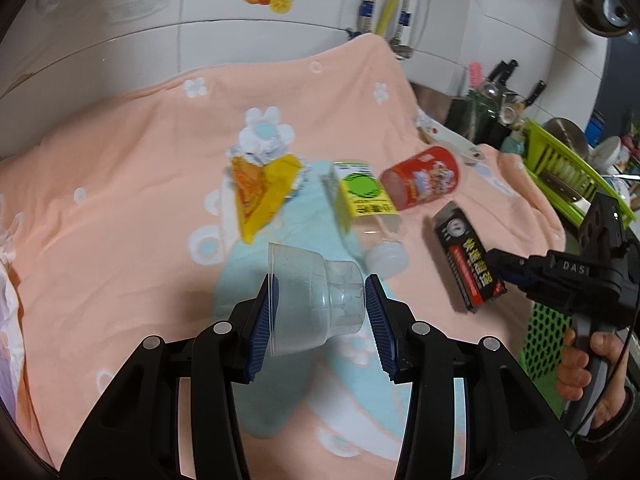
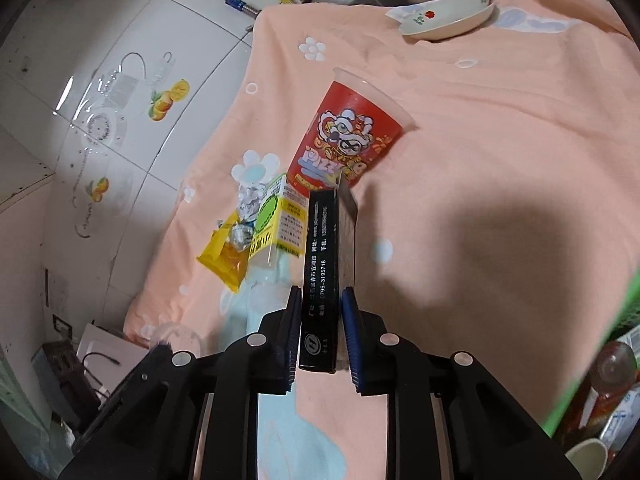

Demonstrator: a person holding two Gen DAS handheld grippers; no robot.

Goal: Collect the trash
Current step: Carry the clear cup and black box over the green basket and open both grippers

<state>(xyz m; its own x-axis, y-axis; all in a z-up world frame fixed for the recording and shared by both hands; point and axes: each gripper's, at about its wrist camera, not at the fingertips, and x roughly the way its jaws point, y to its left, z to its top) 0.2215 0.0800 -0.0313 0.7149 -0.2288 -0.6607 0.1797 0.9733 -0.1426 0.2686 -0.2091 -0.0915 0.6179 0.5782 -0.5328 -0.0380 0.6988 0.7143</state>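
Two fingers [image 2: 347, 320] flanking black box [image 2: 326, 264].

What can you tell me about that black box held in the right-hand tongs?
The black box is a slim, long carton, cardboard by the look of it, with white print along its narrow side and, in the left view, red and white lettering on its broad face. The right tongs are shut on its near end, blue pads pressing both sides. It points away from the camera, over the peach cloth toward the red cup.
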